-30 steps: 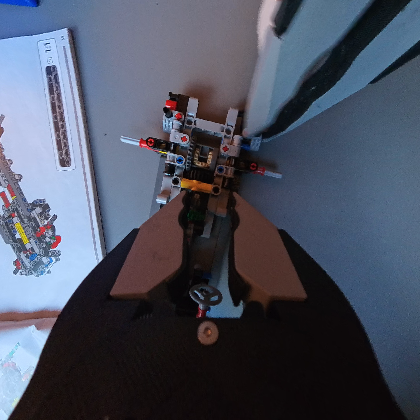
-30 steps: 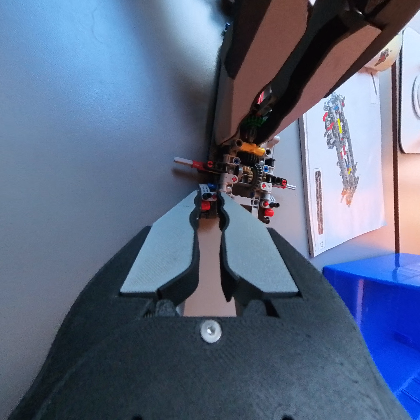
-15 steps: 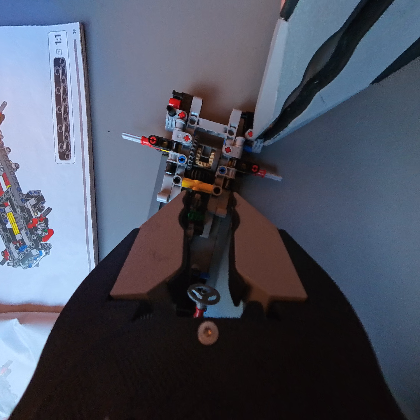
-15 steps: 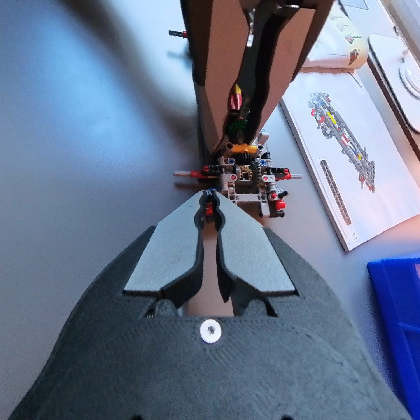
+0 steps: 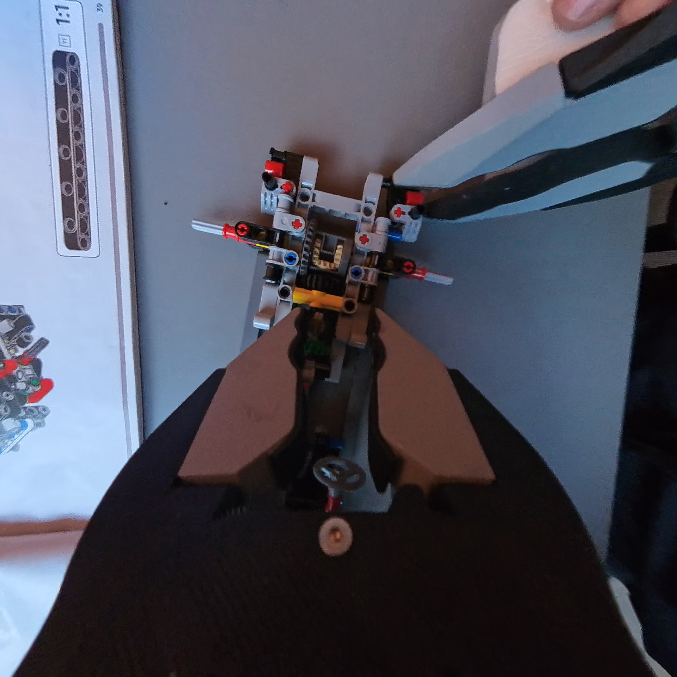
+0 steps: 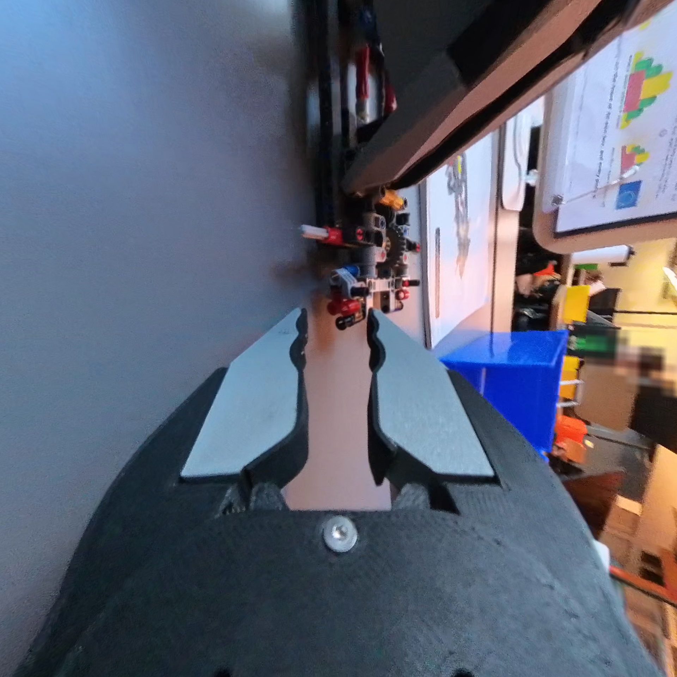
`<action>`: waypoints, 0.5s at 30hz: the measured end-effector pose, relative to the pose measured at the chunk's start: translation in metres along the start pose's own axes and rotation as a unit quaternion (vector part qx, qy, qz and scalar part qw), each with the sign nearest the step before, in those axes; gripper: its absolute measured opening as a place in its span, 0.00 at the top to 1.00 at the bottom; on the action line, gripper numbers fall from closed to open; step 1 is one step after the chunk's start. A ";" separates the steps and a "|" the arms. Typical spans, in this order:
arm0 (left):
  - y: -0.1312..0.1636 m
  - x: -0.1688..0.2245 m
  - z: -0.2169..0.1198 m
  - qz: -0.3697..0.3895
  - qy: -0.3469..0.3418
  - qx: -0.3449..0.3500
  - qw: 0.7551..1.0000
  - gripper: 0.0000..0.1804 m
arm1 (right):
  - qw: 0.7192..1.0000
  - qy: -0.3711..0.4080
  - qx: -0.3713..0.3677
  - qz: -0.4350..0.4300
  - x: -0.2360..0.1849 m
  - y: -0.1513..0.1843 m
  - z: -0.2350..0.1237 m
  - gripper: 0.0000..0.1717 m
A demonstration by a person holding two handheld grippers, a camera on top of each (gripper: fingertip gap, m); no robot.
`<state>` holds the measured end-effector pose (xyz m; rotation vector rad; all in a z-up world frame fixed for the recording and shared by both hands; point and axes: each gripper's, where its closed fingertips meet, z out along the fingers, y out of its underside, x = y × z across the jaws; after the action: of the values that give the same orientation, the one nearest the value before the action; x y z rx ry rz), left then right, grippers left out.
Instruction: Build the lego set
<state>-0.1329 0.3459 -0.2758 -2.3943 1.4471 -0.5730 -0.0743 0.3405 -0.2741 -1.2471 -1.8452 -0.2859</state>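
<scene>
My left gripper has brown fingers and is shut on a brick-built chassis model of grey beams, gears, a yellow axle and red pins. The model's front sticks out past the fingertips, and a grey steering wheel sits deep between the fingers. My right gripper has grey fingers and is open. Its tips stand just short of a small red-and-black piece on the model's corner, without pressing on it. The left wrist view shows that gripper at the model's far right corner with the red piece at its mouth.
A white instruction booklet lies on the grey table to the left of the model; it also shows in the right wrist view. A blue bin stands to the right. The table's edge runs down the right side. Tip to tip, the grippers are about 7 centimetres apart.
My right gripper was shut on the small red-and-black piece at the model's corner; it has opened and the piece stays on the model. My left gripper keeps its hold.
</scene>
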 end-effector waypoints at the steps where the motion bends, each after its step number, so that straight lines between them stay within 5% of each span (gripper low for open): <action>1: -0.001 0.000 -0.001 -0.007 0.018 -0.003 1.000 0.82 | 1.000 0.015 -0.006 -0.005 0.002 0.002 0.001 0.83; 6: -0.004 0.000 -0.008 -0.038 0.083 -0.018 0.996 0.83 | 0.995 0.096 -0.001 -0.038 0.018 -0.006 0.003 0.91; 15: -0.002 -0.002 -0.002 -0.044 0.035 0.011 0.998 0.83 | 0.994 0.096 0.035 -0.044 0.013 -0.004 0.009 0.91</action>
<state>-0.1336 0.3488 -0.2735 -2.4528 1.3610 -0.6977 -0.0839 0.3525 -0.2687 -1.0541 -1.7321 -0.3734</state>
